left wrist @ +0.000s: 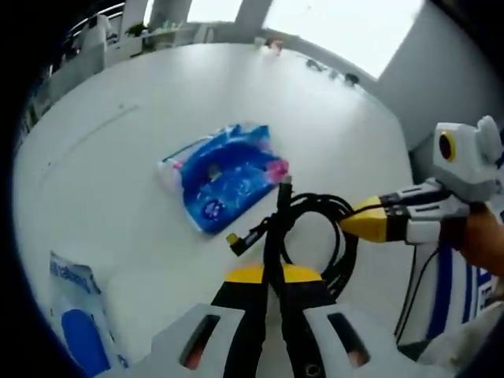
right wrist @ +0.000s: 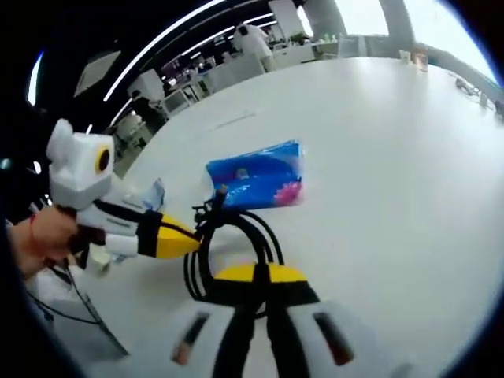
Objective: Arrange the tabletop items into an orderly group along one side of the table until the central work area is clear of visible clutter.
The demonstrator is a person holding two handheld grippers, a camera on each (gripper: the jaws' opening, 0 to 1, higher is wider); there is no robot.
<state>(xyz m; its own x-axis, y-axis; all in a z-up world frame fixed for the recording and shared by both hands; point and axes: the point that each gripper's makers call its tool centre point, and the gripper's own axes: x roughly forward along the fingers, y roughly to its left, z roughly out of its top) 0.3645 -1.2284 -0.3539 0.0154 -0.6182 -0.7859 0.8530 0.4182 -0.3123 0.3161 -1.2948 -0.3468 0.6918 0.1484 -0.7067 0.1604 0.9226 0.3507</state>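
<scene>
**Both grippers closed on black cable coil above white table**

The left gripper (left wrist: 273, 277) has its yellow-tipped jaws drawn together on a strand of the black cable (left wrist: 319, 236), which rises straight up between them in the left gripper view. The cable forms a loose coil of several loops just beyond the jaws, with a small yellowish plug (left wrist: 235, 241) sticking out on its left side. The right gripper (left wrist: 364, 221) enters this view from the right, held in a person's hand (left wrist: 482, 240); its yellow tips meet the right edge of the coil.

In the right gripper view, the right gripper (right wrist: 257, 276) likewise has its jaws pressed together, with loops of the cable (right wrist: 228, 244) passing between and around the tips. The left gripper (right wrist: 183, 233) comes in from the left, gripped by a hand (right wrist: 47, 236), its yellow tip touching the coil's left side.

The white table (left wrist: 118, 157) lies beneath. A blue tissue pack (left wrist: 224, 177) with pink markings lies near the table's middle, just beyond the coil; whether cable and pack touch cannot be told. A second packet (left wrist: 75, 315), white with blue print, lies at the near left edge in the left gripper view, well apart from the tissue pack. Small dark items (left wrist: 331, 71) sit along the far edge, too small to identify.
</scene>
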